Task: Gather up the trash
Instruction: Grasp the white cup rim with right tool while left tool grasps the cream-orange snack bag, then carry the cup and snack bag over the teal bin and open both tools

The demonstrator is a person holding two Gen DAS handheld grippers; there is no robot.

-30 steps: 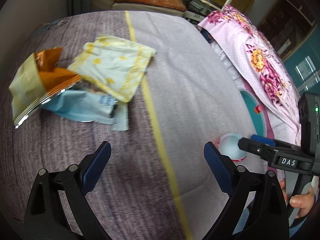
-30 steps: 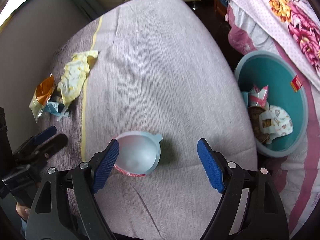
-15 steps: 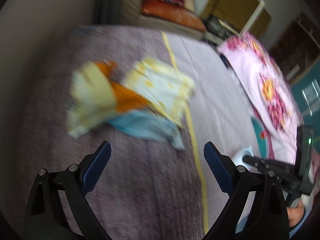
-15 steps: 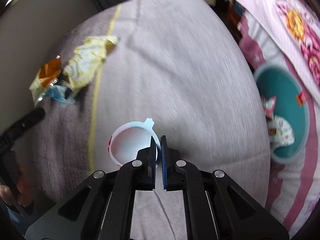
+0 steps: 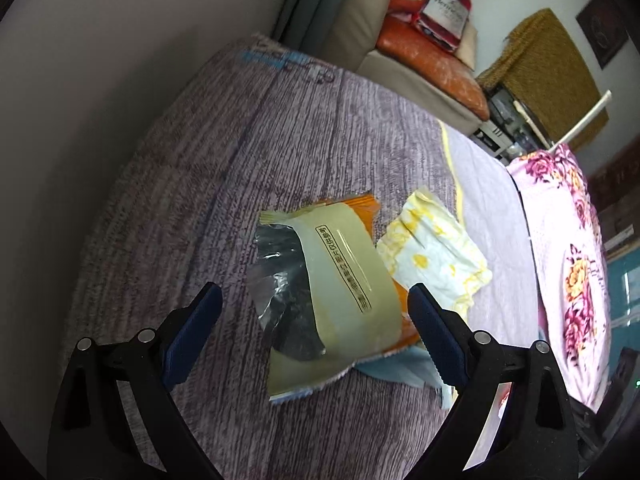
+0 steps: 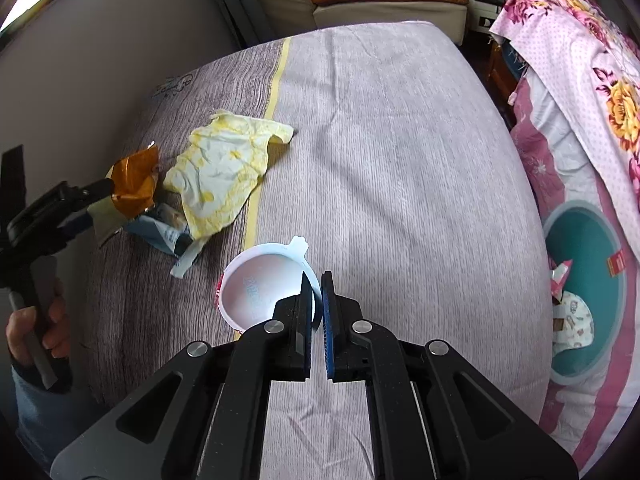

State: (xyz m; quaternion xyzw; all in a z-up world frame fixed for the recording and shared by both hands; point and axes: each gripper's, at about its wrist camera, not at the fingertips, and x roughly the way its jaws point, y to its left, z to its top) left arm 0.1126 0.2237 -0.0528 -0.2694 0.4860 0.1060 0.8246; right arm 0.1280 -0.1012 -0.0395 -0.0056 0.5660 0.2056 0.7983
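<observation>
Over on the left, our left gripper [image 5: 312,316] hangs above the wrapper pile with its blue pads spread wide, touching nothing. Right between those pads lies the orange snack wrapper [image 5: 344,276], foil inside showing, a pale strip across it carrying a line of printed characters too small for us to read. Under its lower edge peeks a pale blue wrapper [image 5: 396,368], and just to the right sits the crumpled yellow-and-white wrapper [image 5: 436,252], touching the orange one. All three rest on the grey-striped bed cover [image 5: 224,184], which has some faint blue print near its far edge that we cannot make out. In the far corner a red bag [image 5: 442,14] on the sofa reads, we think, "Hennessy".

Moving right, our right gripper [image 6: 316,308] has its jaws together, clamped on the rim of the white plastic cup [image 6: 260,292]; faint lettering shows inside the cup, unreadable. The cup sits beside the cover's yellow stripe [image 6: 264,152]. Far right, down beside the bed, the teal basin [image 6: 588,296] holds collected wrappers and wears a small red sticker.
</observation>
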